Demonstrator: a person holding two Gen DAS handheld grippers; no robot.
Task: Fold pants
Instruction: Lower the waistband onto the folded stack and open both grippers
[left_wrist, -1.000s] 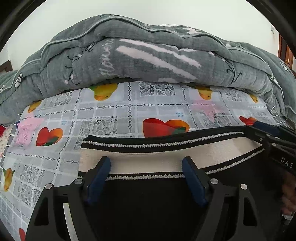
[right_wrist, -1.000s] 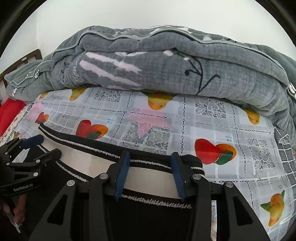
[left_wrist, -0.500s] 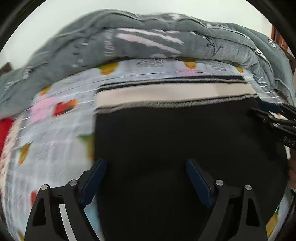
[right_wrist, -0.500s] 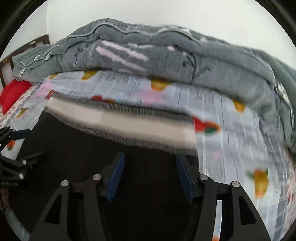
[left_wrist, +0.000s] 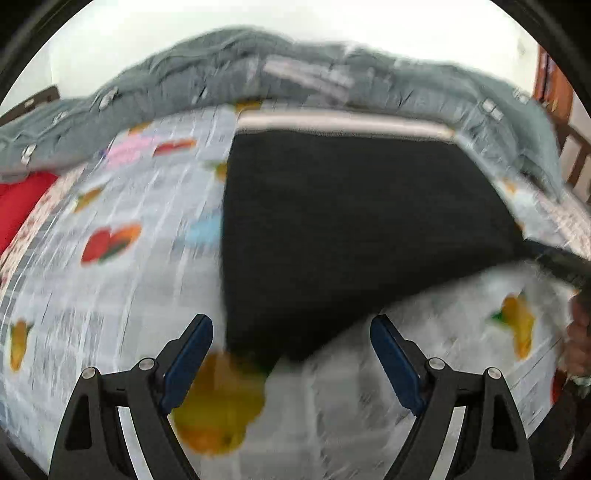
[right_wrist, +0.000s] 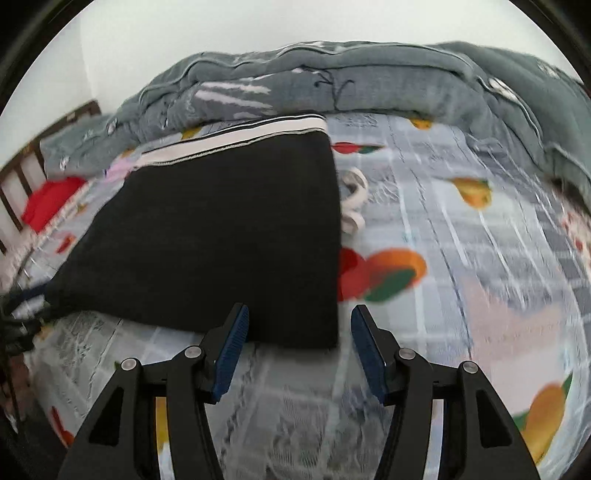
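Right wrist view: both the right gripper (right_wrist: 295, 339) and left gripper (left_wrist: 291, 354) stand released, seemingly empty, before folded black pants (right_wrist: 221, 229) on the bed (right_wrist: 461, 258).

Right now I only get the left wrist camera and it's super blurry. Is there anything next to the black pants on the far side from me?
Observer: Yes. In the right wrist view a white cord lies looped on the fruit-print sheet, against the right edge of the black pants.
Operator: Can you see the waistband better?
Observer: Yes, the white waistband has thin black stripes along it and sits at the far end, by the grey quilt.
Operator: Is the right gripper holding the pants?
Observer: No. The right gripper is open, with the pants' near corner in front of its fingers, unpinched.
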